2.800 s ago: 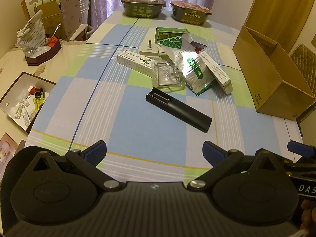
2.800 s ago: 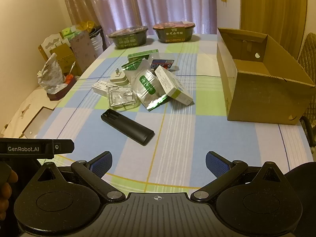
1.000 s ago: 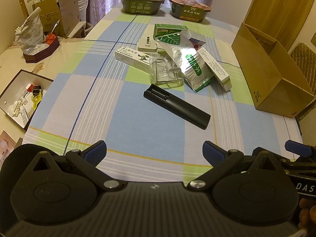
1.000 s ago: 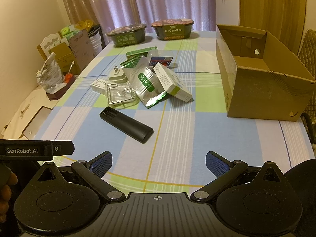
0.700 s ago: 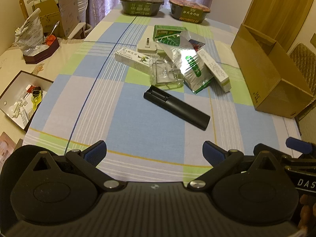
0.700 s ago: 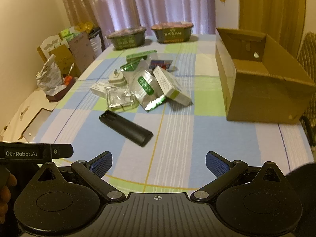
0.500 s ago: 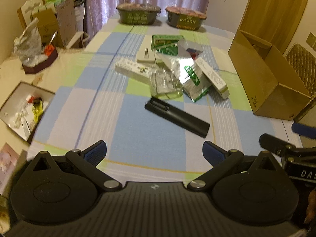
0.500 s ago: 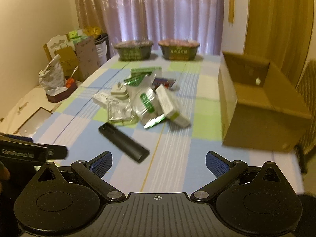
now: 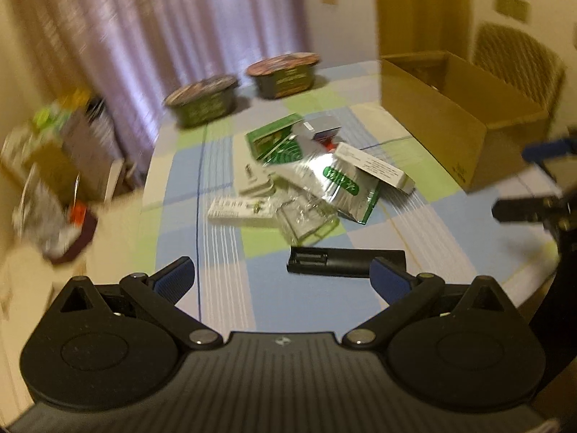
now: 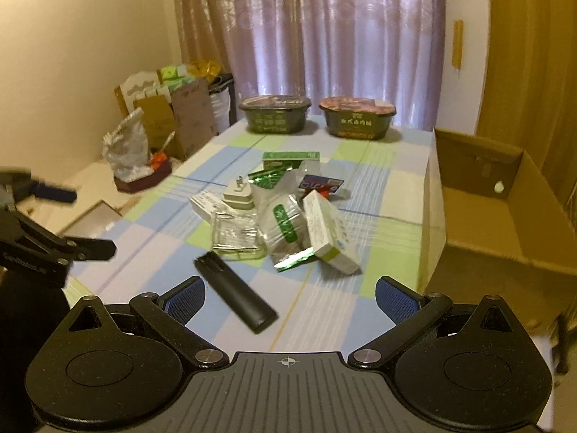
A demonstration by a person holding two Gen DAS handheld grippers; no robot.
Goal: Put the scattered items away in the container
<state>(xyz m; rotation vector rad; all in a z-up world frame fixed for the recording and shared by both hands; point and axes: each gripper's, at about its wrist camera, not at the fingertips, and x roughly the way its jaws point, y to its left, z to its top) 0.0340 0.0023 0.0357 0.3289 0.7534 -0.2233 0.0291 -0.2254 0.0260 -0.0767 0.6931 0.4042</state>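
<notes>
Left wrist view, left gripper (image 9: 282, 276): spread wide, blue pads apart, nothing between them; hung low over the near edge of the checked tablecloth (image 9: 223, 259)
Left wrist view, black remote (image 9: 346, 262): lay flat just ahead of the right pad, long side across the frame; apart from the heap behind it
Left wrist view, heap: clear plastic case (image 9: 306, 216) at the front; white flat box (image 9: 239, 212) to its left; silver foil pouch (image 9: 335, 180) on top, tilted; long white carton (image 9: 375, 168) leaning at its right; green box (image 9: 276, 137) at the back; all touching or overlapping
Left wrist view, cardboard box (image 9: 450, 137): open-topped, at the table's right side, well apart from the heap; inside not readable through blur
Left wrist view, right gripper (image 9: 533, 180): at the frame's right edge, blurred; looked parted, one blue tip high, one black arm low
Right wrist view, right gripper (image 10: 290, 297): opened wide, empty; remote (image 10: 236, 294) lay diagonally between the pads' line and the heap
Right wrist view, heap: white plug adapter (image 10: 238, 195) prongs up beside the pouch (image 10: 283, 223); carton (image 10: 330, 231) propped against the pouch; blue and red card (image 10: 321, 183) behind
Right wrist view, cardboard box (image 10: 505, 216): upright at right, top open; bare floor shown inside
Right wrist view, two noodle bowls (image 10: 276, 113): lidded, side by side at the far end, before the curtain (image 10: 342, 29)
Right wrist view, left gripper (image 10: 54, 220): at left edge, fingers parted, blurred
</notes>
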